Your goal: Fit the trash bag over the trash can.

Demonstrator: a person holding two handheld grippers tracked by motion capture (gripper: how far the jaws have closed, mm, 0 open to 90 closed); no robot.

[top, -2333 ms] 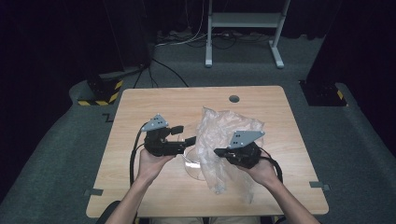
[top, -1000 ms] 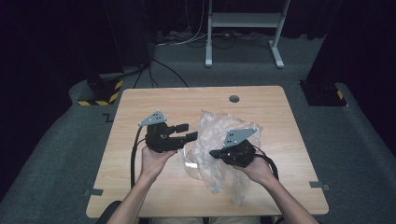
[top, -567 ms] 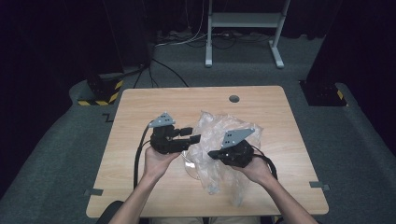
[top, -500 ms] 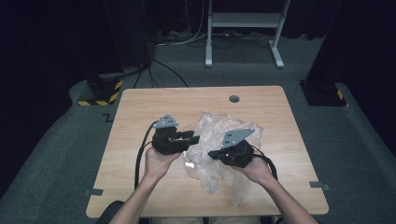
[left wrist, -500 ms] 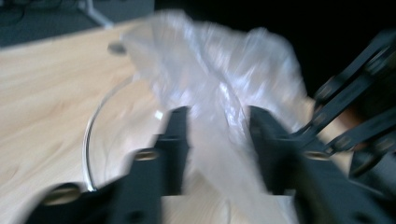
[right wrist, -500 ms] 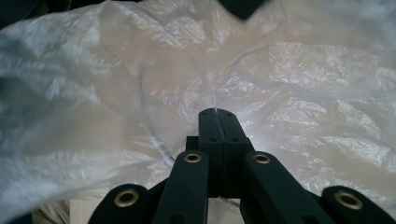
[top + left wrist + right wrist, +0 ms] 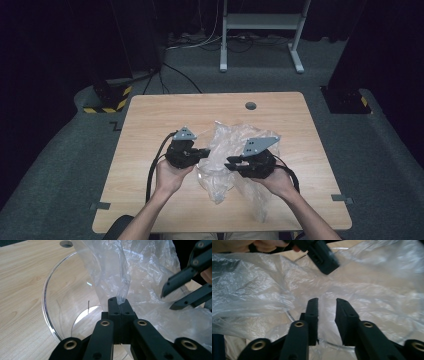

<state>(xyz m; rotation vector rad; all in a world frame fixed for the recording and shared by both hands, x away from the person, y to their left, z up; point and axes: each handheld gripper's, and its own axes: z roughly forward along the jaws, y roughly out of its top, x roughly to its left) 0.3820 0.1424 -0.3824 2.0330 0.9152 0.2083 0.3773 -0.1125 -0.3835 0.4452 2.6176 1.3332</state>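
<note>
A clear plastic bag (image 7: 235,155) lies crumpled over a clear bowl (image 7: 62,310) mid-desk (image 7: 150,125). The left gripper (image 7: 120,305) has just closed, fingers pinching a bag fold. Right of the bowl, the right gripper (image 7: 326,302) has just let go, fingers narrowly parted: a likely handover.

High view: fixed above my side, looking forward and down, whole table (image 7: 150,130) in frame, far off. Left gripper view: rides my left gripper (image 7: 120,305), looking along own jaws, very close on plastic bag (image 7: 150,272). Right gripper view: rides my right gripper (image 7: 326,302), equally close. Shared by all three: bag (image 7: 232,145) (image 7: 372,290); each gripper view catches other gripper.
</note>
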